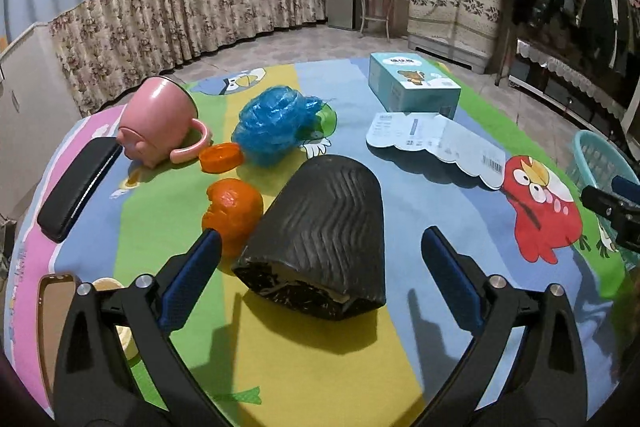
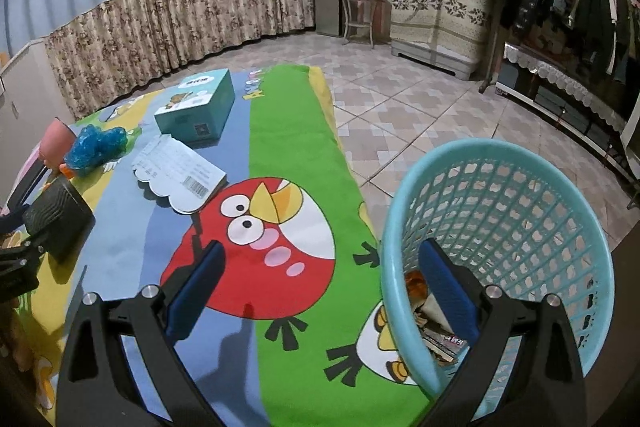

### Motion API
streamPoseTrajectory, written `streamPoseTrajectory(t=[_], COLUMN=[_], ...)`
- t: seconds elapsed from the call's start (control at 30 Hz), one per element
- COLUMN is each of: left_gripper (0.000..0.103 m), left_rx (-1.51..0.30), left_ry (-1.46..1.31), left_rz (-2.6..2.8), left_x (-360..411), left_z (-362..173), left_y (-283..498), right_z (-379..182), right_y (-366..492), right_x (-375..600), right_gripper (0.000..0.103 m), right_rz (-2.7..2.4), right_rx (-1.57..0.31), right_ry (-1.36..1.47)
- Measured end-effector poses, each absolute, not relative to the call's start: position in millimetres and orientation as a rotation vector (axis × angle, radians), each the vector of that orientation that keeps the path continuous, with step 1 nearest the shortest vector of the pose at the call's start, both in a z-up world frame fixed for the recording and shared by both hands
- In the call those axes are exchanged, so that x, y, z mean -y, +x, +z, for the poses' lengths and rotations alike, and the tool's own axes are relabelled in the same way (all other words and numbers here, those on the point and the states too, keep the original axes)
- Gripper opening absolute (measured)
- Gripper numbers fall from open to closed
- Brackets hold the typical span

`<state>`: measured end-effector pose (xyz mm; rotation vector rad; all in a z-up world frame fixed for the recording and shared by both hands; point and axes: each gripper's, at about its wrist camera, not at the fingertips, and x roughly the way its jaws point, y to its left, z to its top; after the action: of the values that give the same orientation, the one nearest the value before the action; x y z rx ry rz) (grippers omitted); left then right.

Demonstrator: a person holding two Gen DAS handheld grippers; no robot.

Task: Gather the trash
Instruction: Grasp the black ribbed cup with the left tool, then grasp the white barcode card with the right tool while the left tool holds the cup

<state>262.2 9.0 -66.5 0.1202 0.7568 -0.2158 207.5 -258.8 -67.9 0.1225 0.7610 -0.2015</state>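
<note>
A black ridged crumpled wrapper [image 1: 324, 231] is lying on the cartoon-printed cloth [image 1: 420, 347], between the wide-spread left gripper [image 1: 320, 259]. Orange peel pieces [image 1: 234, 213] and a blue plastic bag [image 1: 276, 123] are sitting just beyond it. The right gripper [image 2: 320, 267] is gaping empty beside the turquoise lattice basket [image 2: 520, 227].

Two orange peels [image 1: 232, 213], one mug [image 1: 158, 121], one box [image 1: 412, 85], one basket [image 2: 500, 227].
</note>
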Motion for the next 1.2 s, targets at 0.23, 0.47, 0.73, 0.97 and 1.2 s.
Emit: streamPoseTrajectory(t=[0.23,0.47,0.73,0.97,1.2], left_gripper=[0.074,0.073,0.073,0.073,0.073], left_rx=[-0.786,-0.721,-0.624,-0.61,-0.62], left_ry=[0.104,0.115,0.115,0.08,0.051], left_rz=[-0.223,-0.19,-0.14,-0.077,-0.041], left_x=[-11.2,-14.6,-40.7,-77.3,-105.3], left_z=[-71.1,-61.6,-30.3,-20.2,-24.2], left_y=[264.6,256.2,248.1,260.5,269.0], right_z=[-70.6,-70.6,-68.7,-66.5,-79.8], right_y=[211.1,210.0,227.6,275.1,315.0], right_x=[249.3,246.1,229.3,186.7,168.6], right_gripper=[0.095,0.095,0.095,0.095,0.095], right_rz=[-0.205,-0.194,-0.093,0.047,0.163], right_rx=[-0.769,-0.756,-0.777,-0.829,-0.899], right_ry=[0.09,0.094,0.095,-0.029,-0.088])
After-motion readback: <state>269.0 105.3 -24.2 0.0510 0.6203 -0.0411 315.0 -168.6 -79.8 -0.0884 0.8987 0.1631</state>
